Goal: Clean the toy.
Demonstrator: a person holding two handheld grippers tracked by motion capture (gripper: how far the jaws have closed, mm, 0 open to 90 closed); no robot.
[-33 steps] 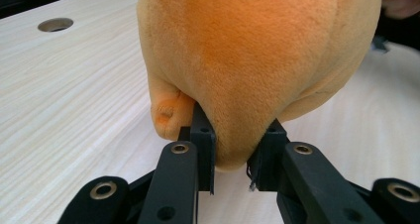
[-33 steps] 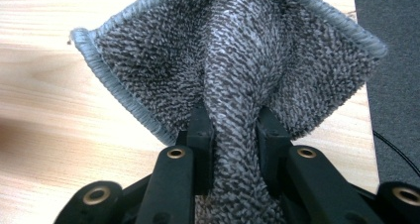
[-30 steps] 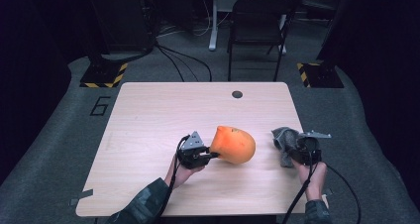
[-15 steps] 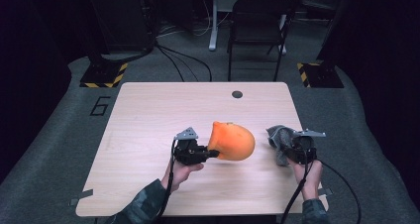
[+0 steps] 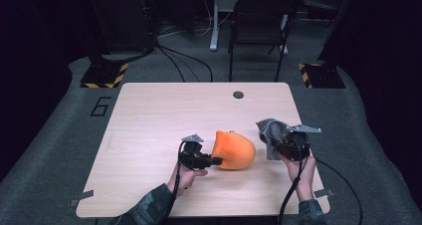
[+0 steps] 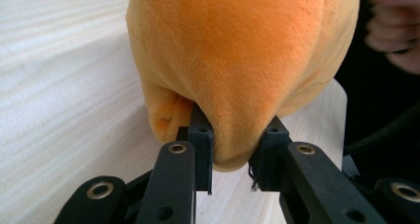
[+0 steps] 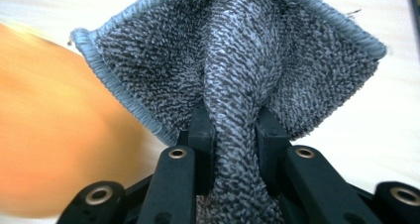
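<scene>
A: Left gripper (image 5: 215,161)?
B: Pinching the near end of the round orange plush toy (image 5: 234,149), mid-table.
A: Right gripper (image 5: 276,138)?
B: Clamped on a bunched grey terry cloth (image 5: 271,130), held just right of the plush, apart. Wipe likely means moving left.

A light wooden table (image 5: 149,135) with rounded corners fills the middle of the frame, its far edge pierced by a small dark cable hole (image 5: 238,94). It stands on grey carpet (image 5: 59,150), where a dark number six (image 5: 101,106) is marked left of the table's upper corner. Two floor plates with yellow-and-black hazard stripes (image 5: 103,75) sit at upper left and upper right. A dark folding chair (image 5: 261,31) stands behind the table at upper centre, beside a pale metal stand leg (image 5: 215,21). Black cables (image 5: 184,60) snake across the floor. The edges lie in deep shadow.
</scene>
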